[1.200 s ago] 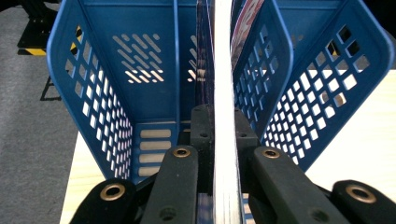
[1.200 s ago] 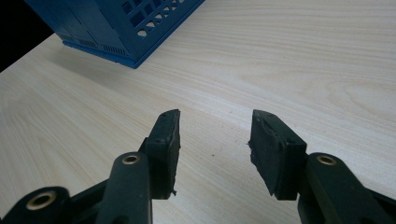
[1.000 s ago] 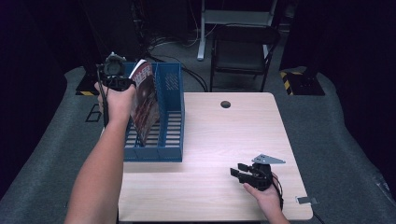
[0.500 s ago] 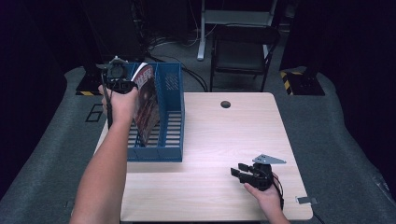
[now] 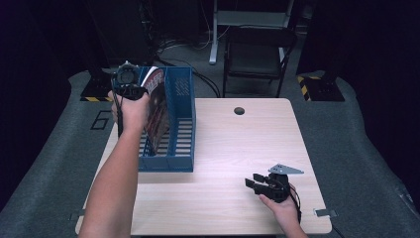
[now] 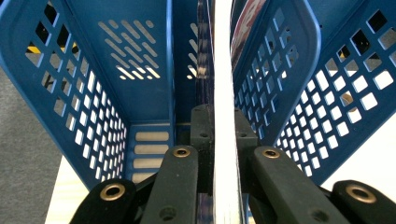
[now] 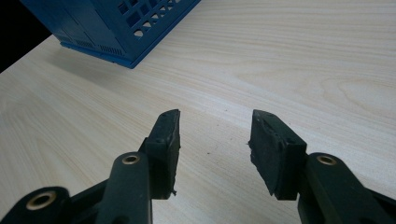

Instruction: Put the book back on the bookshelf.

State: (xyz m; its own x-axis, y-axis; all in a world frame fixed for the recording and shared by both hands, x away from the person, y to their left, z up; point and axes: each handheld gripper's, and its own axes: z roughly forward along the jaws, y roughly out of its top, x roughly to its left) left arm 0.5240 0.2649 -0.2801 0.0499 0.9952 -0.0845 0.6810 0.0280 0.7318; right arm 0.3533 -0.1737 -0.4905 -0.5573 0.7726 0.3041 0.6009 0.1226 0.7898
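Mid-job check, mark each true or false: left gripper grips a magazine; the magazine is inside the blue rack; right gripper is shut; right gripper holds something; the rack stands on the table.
1. The left gripper is clamped on the magazine: true.
2. The magazine stands in the blue rack: true.
3. The right gripper is shut: false, its jaws are apart.
4. The right gripper holds something: false, nothing is between its jaws.
5. The rack stands on the table: true.

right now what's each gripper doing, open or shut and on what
Left gripper: shut on the magazine, inside the blue file rack.
Right gripper: open, holding nothing, over the table.
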